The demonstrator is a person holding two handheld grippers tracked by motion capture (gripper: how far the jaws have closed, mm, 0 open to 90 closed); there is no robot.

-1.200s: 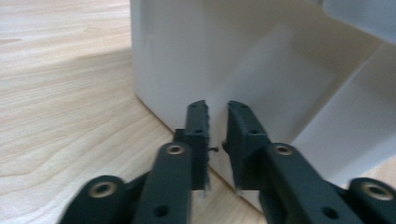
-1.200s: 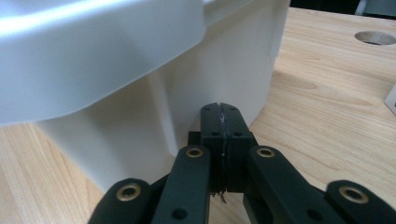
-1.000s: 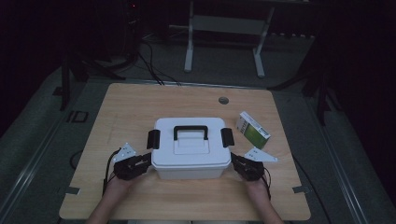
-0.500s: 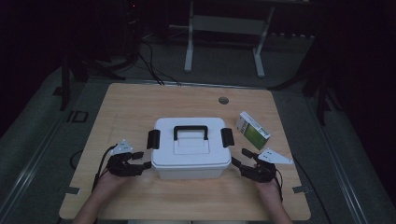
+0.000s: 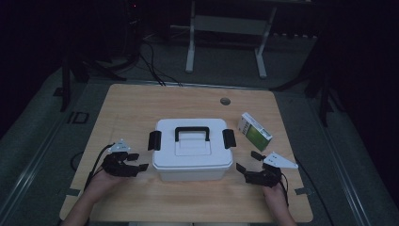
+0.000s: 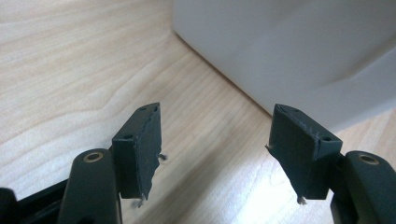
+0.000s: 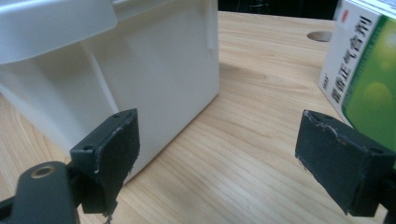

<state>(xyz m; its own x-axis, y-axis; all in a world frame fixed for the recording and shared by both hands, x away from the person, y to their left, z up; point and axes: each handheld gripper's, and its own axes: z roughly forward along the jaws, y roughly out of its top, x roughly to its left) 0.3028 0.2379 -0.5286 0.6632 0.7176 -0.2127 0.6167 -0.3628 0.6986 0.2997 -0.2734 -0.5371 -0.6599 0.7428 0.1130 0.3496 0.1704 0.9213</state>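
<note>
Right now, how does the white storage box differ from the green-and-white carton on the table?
The white storage box is far bigger than the green-and-white carton. The box is plain white with a black handle and side latches; the carton is printed. The box sits square, the carton skewed. Both rest untouched on the table.

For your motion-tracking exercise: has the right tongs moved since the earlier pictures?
Yes. The right tongs have drawn away from the white box, rightward, jaws just opened with nothing between them.

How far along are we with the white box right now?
Done: the white box sits on the table, lid shut, both black latches down. In hand: nothing; left gripper and right gripper have just been opening, both beside it, empty. Left: the green carton is outside.
</note>
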